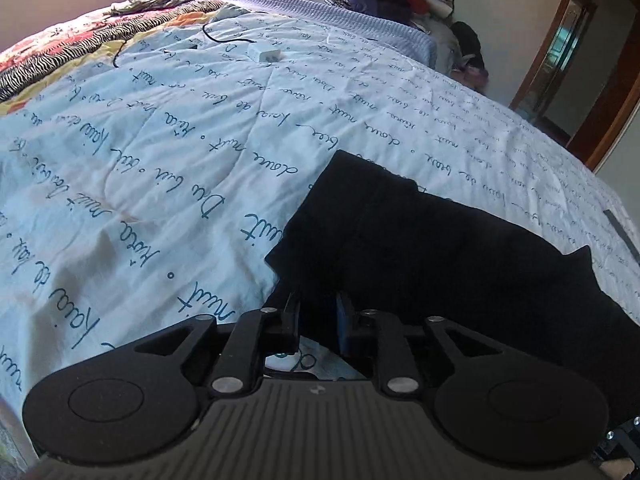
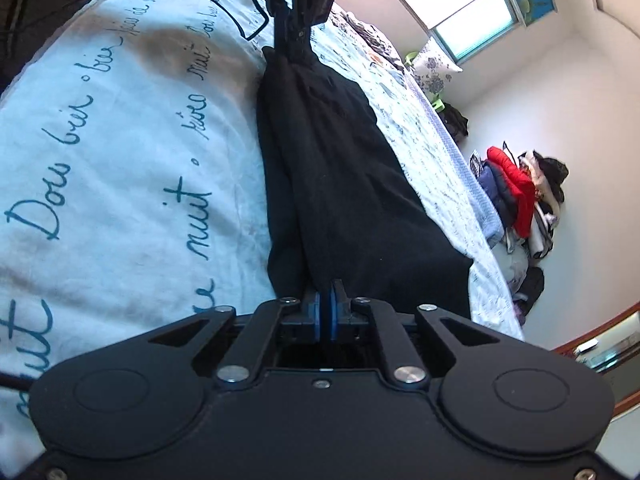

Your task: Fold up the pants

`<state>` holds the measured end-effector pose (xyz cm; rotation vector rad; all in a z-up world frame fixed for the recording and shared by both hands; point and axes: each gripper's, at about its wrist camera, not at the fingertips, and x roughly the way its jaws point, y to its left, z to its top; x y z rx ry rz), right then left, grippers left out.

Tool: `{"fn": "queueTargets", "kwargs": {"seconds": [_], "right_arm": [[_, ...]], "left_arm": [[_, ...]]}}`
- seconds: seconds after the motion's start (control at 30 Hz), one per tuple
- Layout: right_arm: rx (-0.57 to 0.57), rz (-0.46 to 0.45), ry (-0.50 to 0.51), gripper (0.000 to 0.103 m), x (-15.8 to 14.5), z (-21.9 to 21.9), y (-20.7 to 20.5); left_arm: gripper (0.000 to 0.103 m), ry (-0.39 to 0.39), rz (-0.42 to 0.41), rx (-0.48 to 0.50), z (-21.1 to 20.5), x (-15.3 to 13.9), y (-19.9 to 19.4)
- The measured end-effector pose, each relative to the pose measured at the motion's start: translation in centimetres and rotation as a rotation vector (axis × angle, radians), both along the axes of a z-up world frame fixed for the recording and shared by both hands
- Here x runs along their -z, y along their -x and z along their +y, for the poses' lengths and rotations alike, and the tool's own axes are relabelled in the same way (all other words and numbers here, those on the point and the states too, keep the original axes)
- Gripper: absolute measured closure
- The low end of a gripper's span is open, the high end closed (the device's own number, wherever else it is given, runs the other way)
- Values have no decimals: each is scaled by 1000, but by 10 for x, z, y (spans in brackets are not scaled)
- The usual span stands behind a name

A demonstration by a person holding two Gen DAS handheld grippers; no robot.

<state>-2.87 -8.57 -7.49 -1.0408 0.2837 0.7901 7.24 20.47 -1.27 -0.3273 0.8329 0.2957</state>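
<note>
Lying on: the black pants point(image 2: 352, 168) rest as a long, narrow folded strip on a pale blue bedspread point(image 1: 160, 152) printed with dark cursive writing.
Right gripper point(image 2: 327, 300): clenched on one end of the pants, blue pads pressed together with the dark cloth pinched between them.
Left gripper point(image 1: 318, 312): jaws stand a little apart at the other end of the strip; black cloth lies between and just ahead of them (whether the pads still press on it cannot be told).
Left gripper, from the right wrist view point(image 2: 296, 4): seen at the far end of the pants, with a black cable looping beside it.
Pants' lie: stretched between the two grippers, near the bed's edge.
Background: a heap of clothes point(image 2: 520, 192) with a red jacket against the wall, a window point(image 2: 460, 12), a small white box point(image 1: 266, 53) on the bedspread.
</note>
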Motion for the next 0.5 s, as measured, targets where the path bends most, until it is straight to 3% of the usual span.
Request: {"fn": "queueTargets", "kwargs": {"seconds": [0.03, 0.13, 0.2, 0.27, 0.37, 0.43, 0.5], "right_arm": [[7, -11, -10, 96, 1, -3, 6], [21, -5, -33, 95, -9, -15, 15], [62, 65, -87, 95, -18, -32, 23], [119, 171, -116, 94, -25, -52, 28], [181, 313, -177, 94, -37, -87, 42], [218, 459, -297, 94, -54, -115, 44], [266, 476, -449, 94, -72, -139, 45]], "left_arm": [[67, -17, -4, -7, -1, -4, 2], [56, -151, -60, -65, -8, -24, 18], [44, -239, -110, -120, -13, -40, 29], [35, -230, -146, -98, -22, -52, 34], [34, -160, -134, 72, -53, -61, 29], [34, -132, -107, 227, -85, -58, 20], [34, -129, -79, 406, -126, -51, 13]]}}
